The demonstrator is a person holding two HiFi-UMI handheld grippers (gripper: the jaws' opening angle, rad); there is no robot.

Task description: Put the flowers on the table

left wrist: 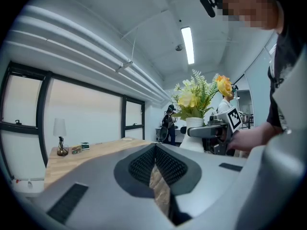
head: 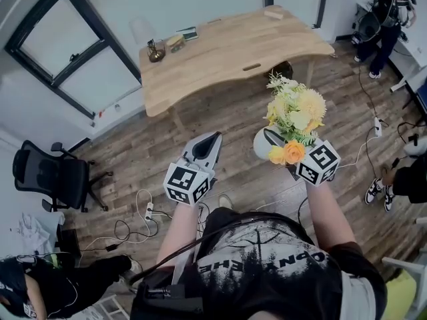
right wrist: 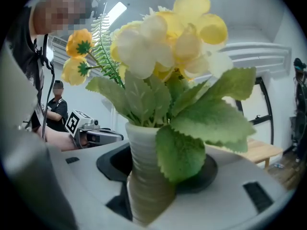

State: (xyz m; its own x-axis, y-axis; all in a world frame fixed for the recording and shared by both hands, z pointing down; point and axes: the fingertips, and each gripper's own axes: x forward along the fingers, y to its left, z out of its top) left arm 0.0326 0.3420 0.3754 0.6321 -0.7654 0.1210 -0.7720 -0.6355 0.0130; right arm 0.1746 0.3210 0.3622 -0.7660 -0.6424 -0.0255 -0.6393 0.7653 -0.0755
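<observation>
My right gripper [head: 272,141] is shut on a white ribbed vase [right wrist: 146,176] of yellow and orange artificial flowers [head: 293,115]. The jaws clamp the vase body, and the bouquet stands upright above them, filling the right gripper view. My left gripper [head: 208,143] is held beside it to the left, jaws together with nothing between them. In the left gripper view the vase [left wrist: 193,127] shows to the right. The wooden table [head: 227,49] lies ahead, beyond both grippers, over the plank floor.
On the table's far left stand a small lamp base [head: 155,51] and a few small items [head: 181,39]. A black office chair [head: 53,175] is at the left, cables run across the floor, and people stand at the right edge [head: 383,19] and lower left.
</observation>
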